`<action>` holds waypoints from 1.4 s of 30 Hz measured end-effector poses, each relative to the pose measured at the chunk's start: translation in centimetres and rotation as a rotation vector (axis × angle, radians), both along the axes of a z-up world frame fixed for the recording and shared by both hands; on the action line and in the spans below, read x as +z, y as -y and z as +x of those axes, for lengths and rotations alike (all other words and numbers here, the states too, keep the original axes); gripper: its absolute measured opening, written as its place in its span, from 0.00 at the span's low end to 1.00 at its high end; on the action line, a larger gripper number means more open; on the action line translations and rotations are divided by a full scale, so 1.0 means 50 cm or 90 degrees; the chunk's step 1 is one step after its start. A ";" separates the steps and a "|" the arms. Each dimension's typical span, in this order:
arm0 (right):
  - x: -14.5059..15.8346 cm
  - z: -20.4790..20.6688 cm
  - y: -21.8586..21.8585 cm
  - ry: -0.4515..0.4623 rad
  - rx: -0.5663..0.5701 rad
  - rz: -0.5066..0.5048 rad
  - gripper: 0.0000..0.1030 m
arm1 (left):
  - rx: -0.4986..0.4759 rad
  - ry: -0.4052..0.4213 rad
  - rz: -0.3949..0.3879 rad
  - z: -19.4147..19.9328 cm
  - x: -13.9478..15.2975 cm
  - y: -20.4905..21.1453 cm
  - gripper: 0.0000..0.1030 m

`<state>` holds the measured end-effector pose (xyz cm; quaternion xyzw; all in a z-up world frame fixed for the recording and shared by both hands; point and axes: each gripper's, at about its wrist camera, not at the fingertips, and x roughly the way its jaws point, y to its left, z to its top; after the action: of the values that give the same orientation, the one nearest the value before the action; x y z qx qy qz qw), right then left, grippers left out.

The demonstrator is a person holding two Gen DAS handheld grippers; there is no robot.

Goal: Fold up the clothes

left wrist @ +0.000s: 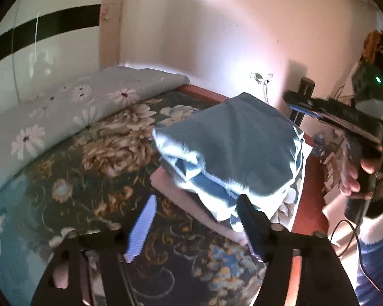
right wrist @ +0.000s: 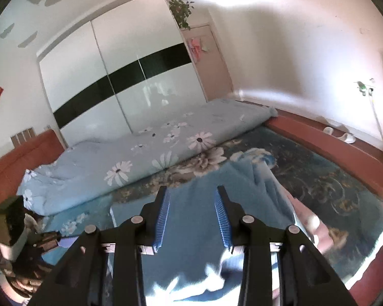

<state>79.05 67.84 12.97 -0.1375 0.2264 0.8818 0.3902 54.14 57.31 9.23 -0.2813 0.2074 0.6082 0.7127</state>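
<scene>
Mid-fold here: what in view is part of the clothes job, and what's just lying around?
Job: blue garment; pink garment beneath it; left tool; right tool.
Lying about: floral quilt; wardrobe; plant; door.

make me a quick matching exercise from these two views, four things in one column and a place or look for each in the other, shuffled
Things:
1. blue garment
2. pink folded cloth
3. daisy-print quilt
4. left tongs

Places or looks:
A. rolled up along the far side of the bed, near the wardrobe
B. open, nothing between the fingers
C. on top of the pile of clothes
D. low in the pile, under the blue layers

Pairs: 1-C, 2-D, 3-A, 4-B
</scene>
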 end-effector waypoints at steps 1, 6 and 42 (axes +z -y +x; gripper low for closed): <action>-0.002 0.002 0.023 0.016 -0.004 0.010 0.51 | 0.002 0.002 0.002 -0.003 -0.007 0.008 0.81; -0.025 0.011 0.103 0.068 -0.015 0.021 0.66 | 0.008 0.015 0.003 -0.001 -0.049 0.050 0.92; -0.174 -0.006 0.239 0.095 -0.026 -0.123 1.00 | 0.105 -0.071 0.068 0.079 -0.030 0.194 1.00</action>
<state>78.77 55.88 4.28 -0.2348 0.2832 0.8353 0.4085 58.11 47.62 7.72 -0.2247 0.1902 0.6896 0.6616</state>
